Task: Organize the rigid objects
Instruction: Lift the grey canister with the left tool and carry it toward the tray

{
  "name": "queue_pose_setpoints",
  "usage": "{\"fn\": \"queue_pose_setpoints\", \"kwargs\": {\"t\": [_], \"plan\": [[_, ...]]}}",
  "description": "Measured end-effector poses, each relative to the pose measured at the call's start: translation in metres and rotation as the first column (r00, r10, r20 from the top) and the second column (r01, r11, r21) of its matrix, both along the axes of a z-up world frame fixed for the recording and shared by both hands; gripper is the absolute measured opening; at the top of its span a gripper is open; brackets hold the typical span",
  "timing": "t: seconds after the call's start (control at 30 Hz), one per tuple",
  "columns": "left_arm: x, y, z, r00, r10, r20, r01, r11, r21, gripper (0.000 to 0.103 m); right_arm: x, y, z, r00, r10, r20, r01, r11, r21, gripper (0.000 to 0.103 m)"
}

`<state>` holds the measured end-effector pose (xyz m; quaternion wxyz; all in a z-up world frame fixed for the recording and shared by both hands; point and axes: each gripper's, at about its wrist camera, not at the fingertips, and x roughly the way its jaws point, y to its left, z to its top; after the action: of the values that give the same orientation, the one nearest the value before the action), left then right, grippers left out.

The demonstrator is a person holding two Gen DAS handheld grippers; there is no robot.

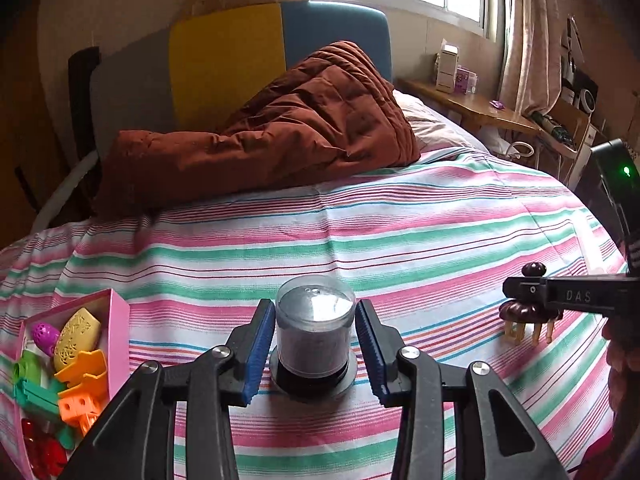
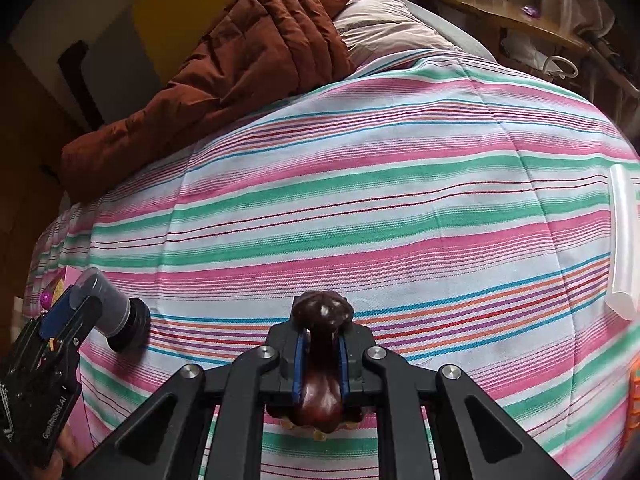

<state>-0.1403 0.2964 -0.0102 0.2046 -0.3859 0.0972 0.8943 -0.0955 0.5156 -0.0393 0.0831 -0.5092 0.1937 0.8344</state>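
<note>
A clear jar [image 1: 315,328] with dark contents stands lid-down on the striped bedsheet [image 1: 400,232]. My left gripper [image 1: 316,320] straddles it, its blue pads [image 1: 260,344] close beside both walls with a thin gap showing; it is open. The right wrist view shows the same jar [image 2: 108,304] and left gripper [image 2: 66,312] at the far left. My right gripper [image 2: 321,344] is shut on a dark brown hair claw clip [image 2: 320,312], held just above the sheet. In the left wrist view, that clip [image 1: 528,312] and the right gripper [image 1: 510,290] sit at the right edge.
A pink box [image 1: 118,320] of coloured plastic toys lies on the sheet left of the jar. A brown quilt [image 1: 280,128] is heaped at the headboard. A clear tube [image 2: 622,240] and an orange plastic piece [image 2: 634,400] lie at the right. A wooden shelf [image 1: 472,108] flanks the bed.
</note>
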Motion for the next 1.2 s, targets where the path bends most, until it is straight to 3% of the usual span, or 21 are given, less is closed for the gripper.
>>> {"fn": "queue_pose_setpoints", "kwargs": {"t": [0.2,0.33,0.63,0.8,0.83,1.03,1.07,1.13,1.2], "plan": [[0.014,-0.003,-0.009,1.000,0.011,0.007,-0.011,1.000,-0.012,0.043,0.000,-0.002,0.000,1.000,0.009,0.011,-0.009,1.000,0.011,0.013],[0.016,-0.008,-0.019,0.997,0.038,0.062,-0.039,0.999,0.010,0.044,0.002,-0.001,0.001,1.000,0.011,0.016,-0.011,1.000,0.022,0.014],[0.011,-0.018,-0.021,0.993,0.070,0.096,-0.081,0.990,0.114,0.043,0.003,0.001,0.002,1.000,-0.002,0.021,0.002,1.000,0.027,0.024],[0.011,-0.020,-0.020,0.995,0.041,0.089,-0.050,0.993,0.103,0.042,0.004,0.002,0.003,1.000,-0.003,0.009,0.002,1.000,0.022,0.023],[0.012,-0.021,-0.020,0.995,0.040,0.090,-0.049,0.993,0.104,0.042,0.005,0.002,0.003,1.000,-0.006,0.005,0.006,1.000,0.015,0.018],[0.023,-0.043,-0.004,0.994,0.053,0.099,-0.071,0.980,0.185,0.039,0.004,-0.001,0.005,1.000,0.003,-0.016,-0.002,1.000,0.016,0.014],[0.028,-0.046,0.000,0.995,0.049,0.091,-0.067,0.978,0.197,0.036,0.004,-0.002,0.006,1.000,0.008,-0.019,-0.008,1.000,0.014,0.013],[0.035,-0.050,0.007,0.996,0.044,0.076,-0.059,0.976,0.207,0.002,0.004,-0.004,0.006,1.000,0.016,-0.023,-0.015,1.000,0.017,0.013],[0.041,-0.055,0.012,0.996,0.042,0.074,-0.057,0.974,0.219,0.001,0.004,-0.005,0.006,0.999,0.021,-0.026,-0.021,1.000,0.020,0.013]]}}
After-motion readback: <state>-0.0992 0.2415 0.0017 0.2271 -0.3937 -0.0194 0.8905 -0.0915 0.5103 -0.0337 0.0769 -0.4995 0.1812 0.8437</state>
